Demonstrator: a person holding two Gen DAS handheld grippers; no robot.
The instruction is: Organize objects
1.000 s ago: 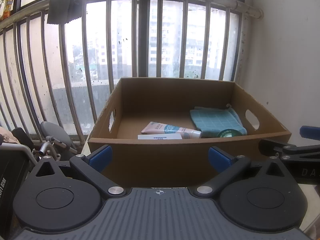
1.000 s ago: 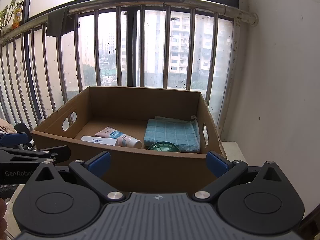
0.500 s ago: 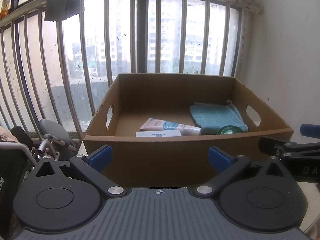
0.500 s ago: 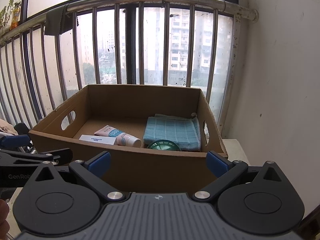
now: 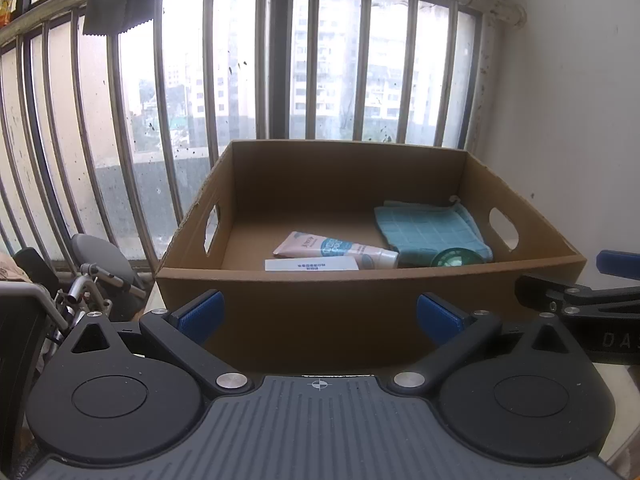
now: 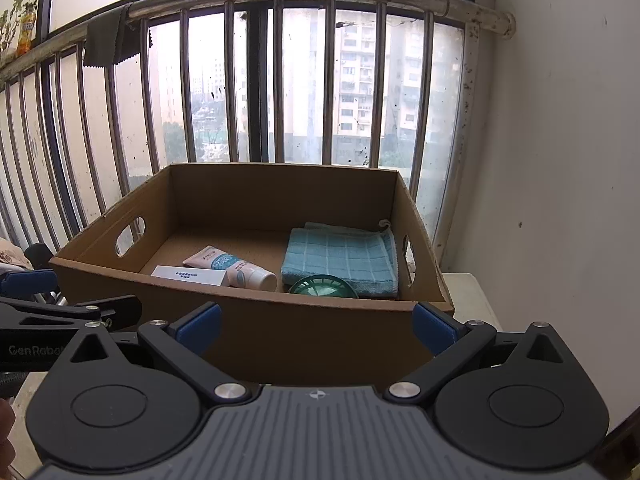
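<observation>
Both grippers, left and right, are spread wide and hold nothing, waiting before the box. Inside the box lie tube, carton, towel and lid, probably already sorted.

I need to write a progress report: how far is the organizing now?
Done: the tube, white carton, blue cloth and green lid lie in the box. In hand: nothing; left gripper and right gripper are open, empty. Left: no loose items visible.
</observation>
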